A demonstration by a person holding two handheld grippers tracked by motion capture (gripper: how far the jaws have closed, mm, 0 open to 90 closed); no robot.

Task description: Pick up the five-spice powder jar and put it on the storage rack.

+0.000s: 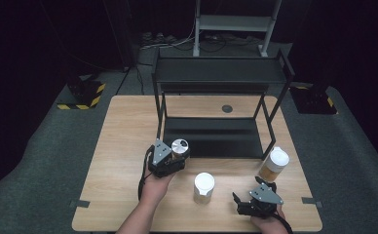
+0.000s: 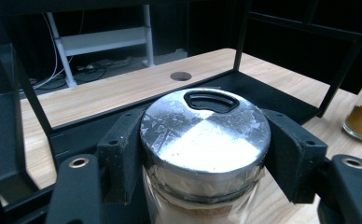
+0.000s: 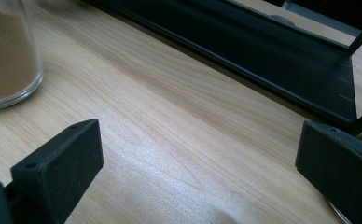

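Silver-lid jar, no readable label, clamped in left gripper.

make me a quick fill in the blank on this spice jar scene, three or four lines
1. The left gripper is shut on the jar with the ____ lid.
2. The right gripper has its jaws ____, with nothing between them.
3. The two jars standing on the table have ____ lids.
4. The black rack has ____ shelves.

Missing words: silver; open; white; two
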